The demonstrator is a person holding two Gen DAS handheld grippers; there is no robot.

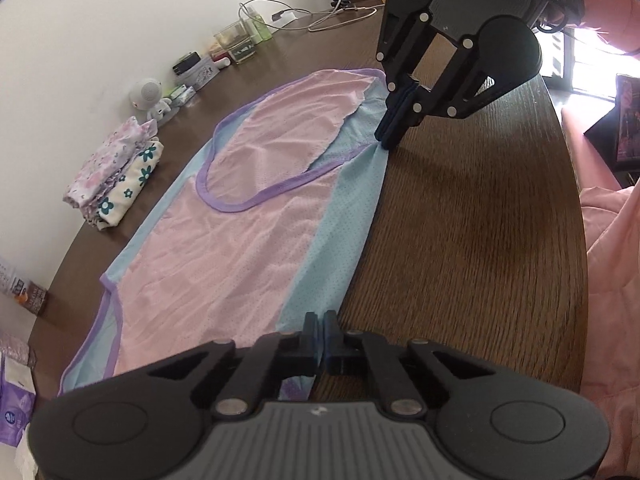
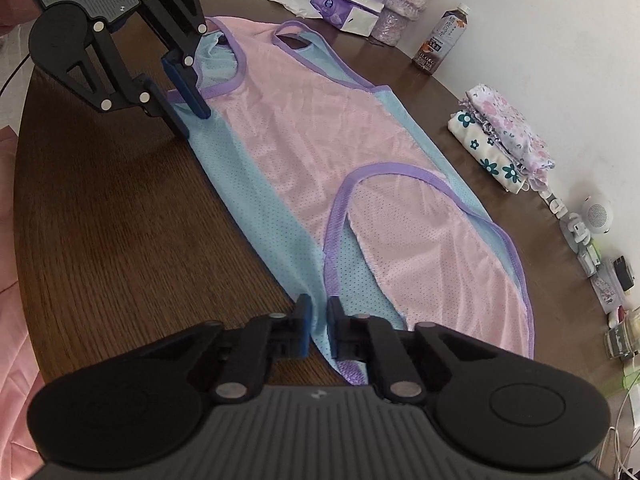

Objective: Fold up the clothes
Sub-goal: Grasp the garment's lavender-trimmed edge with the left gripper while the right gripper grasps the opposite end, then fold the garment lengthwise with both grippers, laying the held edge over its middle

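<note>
A sleeveless mesh garment point(image 1: 224, 248) point(image 2: 320, 136), pink with light-blue side panels and purple trim, lies spread flat along the brown wooden table point(image 1: 480, 240) point(image 2: 112, 208). My left gripper point(image 1: 321, 336) point(image 2: 188, 114) is shut on the blue side edge at one end of the garment. My right gripper point(image 2: 319, 326) point(image 1: 389, 136) is shut on the same blue edge at the other end, beside a purple-trimmed opening. Both pinch points sit on the side of the garment towards the bare wood, with the fabric low on the table between them.
A stack of folded floral clothes point(image 1: 116, 176) point(image 2: 504, 144) lies beyond the garment by the wall. A bottle point(image 2: 440, 40), tissue packs point(image 2: 348, 4), a white round gadget point(image 1: 148, 94), small jars and cables point(image 1: 340, 16) line the wall. Pink bedding point(image 1: 612, 280) borders the table edge.
</note>
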